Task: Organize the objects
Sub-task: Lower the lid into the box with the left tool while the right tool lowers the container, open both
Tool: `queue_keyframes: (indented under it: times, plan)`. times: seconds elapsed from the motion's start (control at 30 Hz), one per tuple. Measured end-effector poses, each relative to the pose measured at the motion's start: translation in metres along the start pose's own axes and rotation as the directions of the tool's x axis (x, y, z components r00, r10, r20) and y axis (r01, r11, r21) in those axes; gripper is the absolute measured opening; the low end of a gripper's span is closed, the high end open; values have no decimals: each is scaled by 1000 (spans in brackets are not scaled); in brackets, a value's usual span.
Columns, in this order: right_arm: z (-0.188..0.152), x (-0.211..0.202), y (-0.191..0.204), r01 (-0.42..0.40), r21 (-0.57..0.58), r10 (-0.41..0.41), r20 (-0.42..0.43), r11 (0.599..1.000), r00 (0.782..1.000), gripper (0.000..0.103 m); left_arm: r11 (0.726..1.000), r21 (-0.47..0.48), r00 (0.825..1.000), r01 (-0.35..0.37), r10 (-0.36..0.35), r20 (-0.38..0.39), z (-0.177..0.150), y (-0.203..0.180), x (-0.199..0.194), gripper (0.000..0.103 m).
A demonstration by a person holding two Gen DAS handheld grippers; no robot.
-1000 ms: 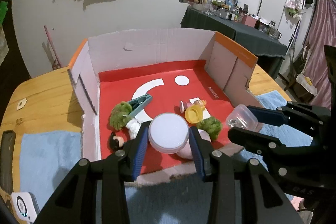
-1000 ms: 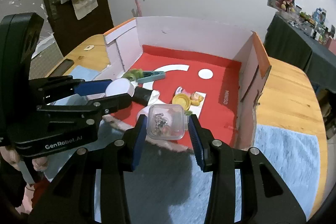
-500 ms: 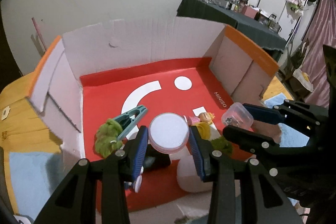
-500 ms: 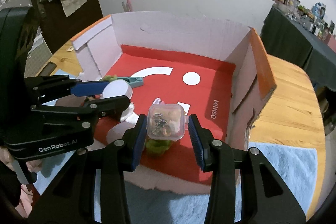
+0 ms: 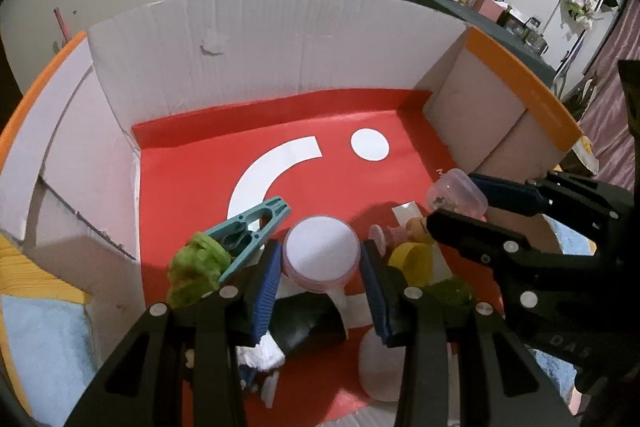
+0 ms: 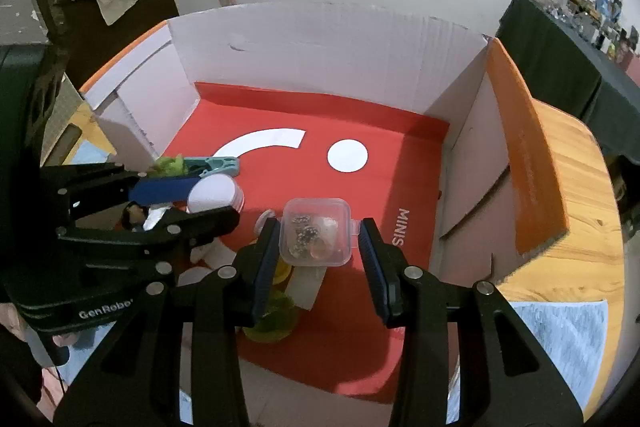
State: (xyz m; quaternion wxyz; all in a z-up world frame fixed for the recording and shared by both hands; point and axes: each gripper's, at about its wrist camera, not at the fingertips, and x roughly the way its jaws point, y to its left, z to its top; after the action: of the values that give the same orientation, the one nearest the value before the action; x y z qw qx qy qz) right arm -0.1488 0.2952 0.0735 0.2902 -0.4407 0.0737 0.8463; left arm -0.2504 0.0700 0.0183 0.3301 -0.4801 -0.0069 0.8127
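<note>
Tools farther over red box floor [image 5: 192,187] than before, left tool [image 5: 320,263] pinching round jar [image 5: 321,253], right tool [image 6: 316,247] clear case [image 6: 316,231].

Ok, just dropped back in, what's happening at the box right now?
Both tongs are loaded and held over the open cardboard box with the red floor. The left tongs grip a round white-lidded pink jar; the right tongs grip a small clear square plastic container of tiny trinkets. On the floor below already lie a teal clothespin, green fuzzy lumps and a yellow cap. Neither item is released yet.
</note>
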Motion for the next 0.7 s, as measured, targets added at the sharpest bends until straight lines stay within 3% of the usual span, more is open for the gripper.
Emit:
queue_keyframes:
  times: [0.37,0.7]
  plan:
    - [15,24,-8,58,3,-58,-96,998,994,38,999,8,998,-52,52,-26,4,7,9,42]
    - [12,41,-13,63,17,-59,-158,998,986,38,996,30,996,-82,83,-28,6,6,10,42]
